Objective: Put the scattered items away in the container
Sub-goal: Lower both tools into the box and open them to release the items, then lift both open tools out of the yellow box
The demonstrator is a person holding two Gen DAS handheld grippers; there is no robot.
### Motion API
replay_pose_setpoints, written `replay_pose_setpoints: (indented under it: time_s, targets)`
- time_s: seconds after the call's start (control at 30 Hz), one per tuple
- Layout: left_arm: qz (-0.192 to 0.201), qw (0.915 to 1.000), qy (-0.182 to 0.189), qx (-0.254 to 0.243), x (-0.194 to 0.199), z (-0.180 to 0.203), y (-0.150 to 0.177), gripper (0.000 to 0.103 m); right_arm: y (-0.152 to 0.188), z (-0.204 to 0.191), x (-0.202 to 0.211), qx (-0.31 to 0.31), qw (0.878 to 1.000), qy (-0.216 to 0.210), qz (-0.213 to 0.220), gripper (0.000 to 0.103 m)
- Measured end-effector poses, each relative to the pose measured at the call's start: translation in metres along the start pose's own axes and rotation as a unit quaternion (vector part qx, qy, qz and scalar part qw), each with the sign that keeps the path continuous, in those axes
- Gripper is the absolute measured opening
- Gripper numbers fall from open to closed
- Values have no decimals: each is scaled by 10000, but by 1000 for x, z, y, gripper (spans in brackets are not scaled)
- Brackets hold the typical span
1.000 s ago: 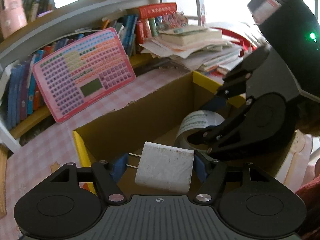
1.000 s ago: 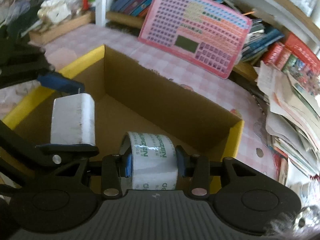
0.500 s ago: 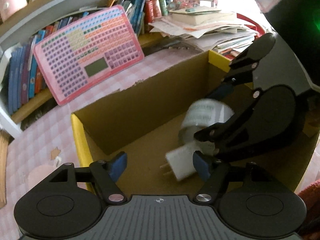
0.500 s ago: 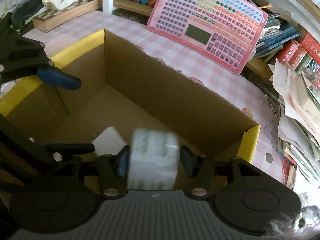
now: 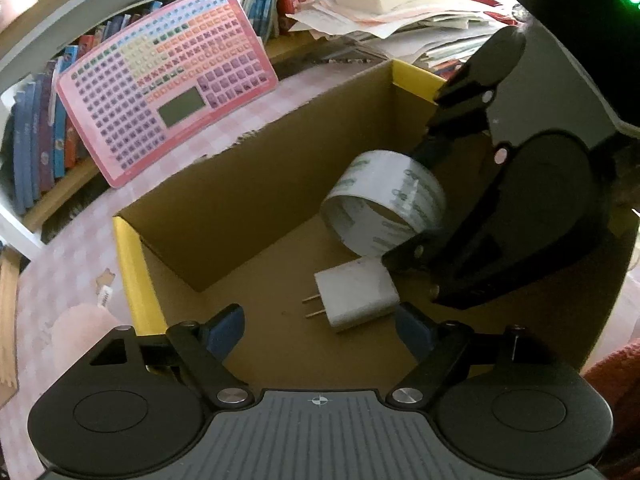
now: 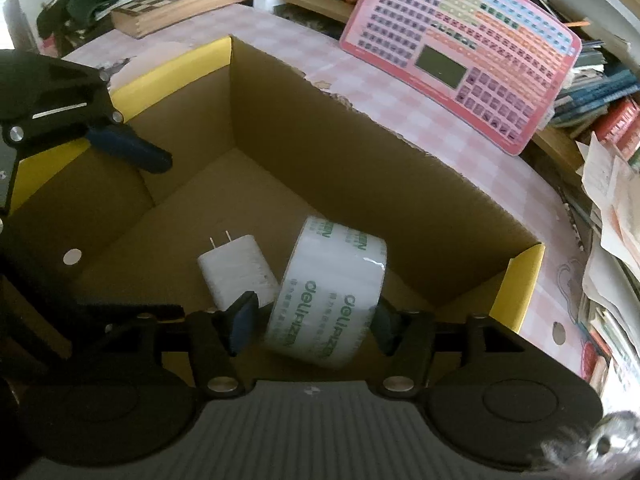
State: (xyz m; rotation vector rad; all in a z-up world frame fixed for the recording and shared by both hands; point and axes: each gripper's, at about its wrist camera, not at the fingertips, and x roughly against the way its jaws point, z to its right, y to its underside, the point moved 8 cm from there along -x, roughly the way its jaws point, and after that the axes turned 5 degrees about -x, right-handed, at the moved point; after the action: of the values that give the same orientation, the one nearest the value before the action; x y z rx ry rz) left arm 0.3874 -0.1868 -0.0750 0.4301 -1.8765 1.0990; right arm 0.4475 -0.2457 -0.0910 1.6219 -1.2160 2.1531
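Both tools were parked over the cardboard box [image 5: 256, 184], the one with yellow edges, sitting on the pink checked surface [image 6: 400, 92]. The left tool [image 5: 320, 326] had its jaws spread wide and opening, nothing pinched in there. The white charger plug [image 5: 356, 296] lay flat on the box floor just past the fingertips, prongs sticking out to the left in the left wrist view. The right tool [image 6: 314, 326] was opening too, and the roll of clear tape [image 6: 332, 300] sat tilted between its blue pads [image 6: 242, 320], looking loose with gaps on either side. The tape was low inside the box, right next to the plug. A pink keyboard-chart thing [image 5: 164, 84] leaned against the bookshelf [image 5: 36, 120] behind the box.
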Motion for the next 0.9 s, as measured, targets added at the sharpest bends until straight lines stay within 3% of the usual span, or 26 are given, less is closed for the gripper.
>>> replay_pose_setpoints:
  time_s: [0.27, 0.43, 0.6, 0.9]
  targets:
    - [270, 9992, -255, 132, 13, -10, 1, 93, -2, -4, 8, -76, 9996, 242, 157, 71]
    - [613, 9972, -304, 294, 33, -15, 0, 93, -5, -3, 25, -313, 9982, 289, 418, 72]
    - [1115, 9916, -519, 403, 64, -20, -2, 95, -6, -3, 50, -676, 9945, 305, 744, 74]
    - [1797, 9784, -555, 859, 116, -22, 15, 96, 1, -14, 101, -1331, 9785, 607, 1453, 75]
